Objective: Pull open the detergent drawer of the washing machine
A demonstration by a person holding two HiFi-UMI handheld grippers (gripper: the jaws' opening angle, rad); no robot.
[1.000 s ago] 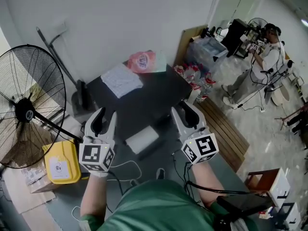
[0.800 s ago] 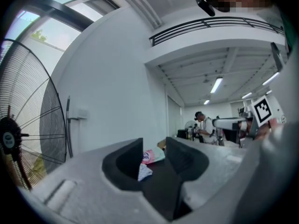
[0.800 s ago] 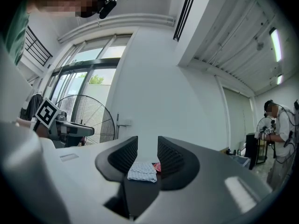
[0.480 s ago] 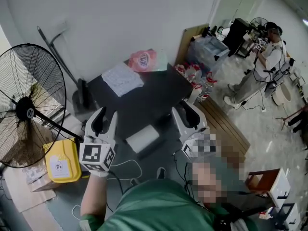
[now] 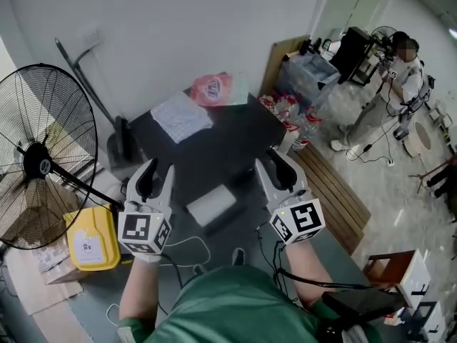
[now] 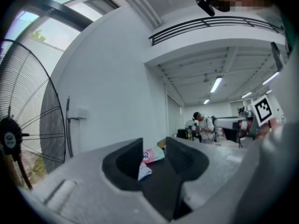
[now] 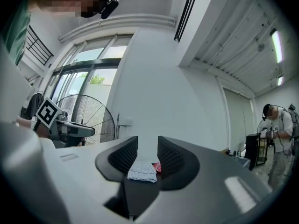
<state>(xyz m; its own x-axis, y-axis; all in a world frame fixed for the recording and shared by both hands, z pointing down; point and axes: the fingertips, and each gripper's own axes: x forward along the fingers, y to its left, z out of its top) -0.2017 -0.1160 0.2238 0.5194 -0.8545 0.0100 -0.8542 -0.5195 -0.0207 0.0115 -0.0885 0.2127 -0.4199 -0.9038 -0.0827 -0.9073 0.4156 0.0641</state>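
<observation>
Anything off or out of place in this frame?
Nothing spilled or damaged. Only oddities: a white cloth and pink bag lie on the dark machine top, and a white drawer-like piece juts from its front, possibly already open.

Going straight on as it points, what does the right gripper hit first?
Likely the white wall; the open right gripper seems to aim above the white checked cloth, though height is unclear.
</observation>
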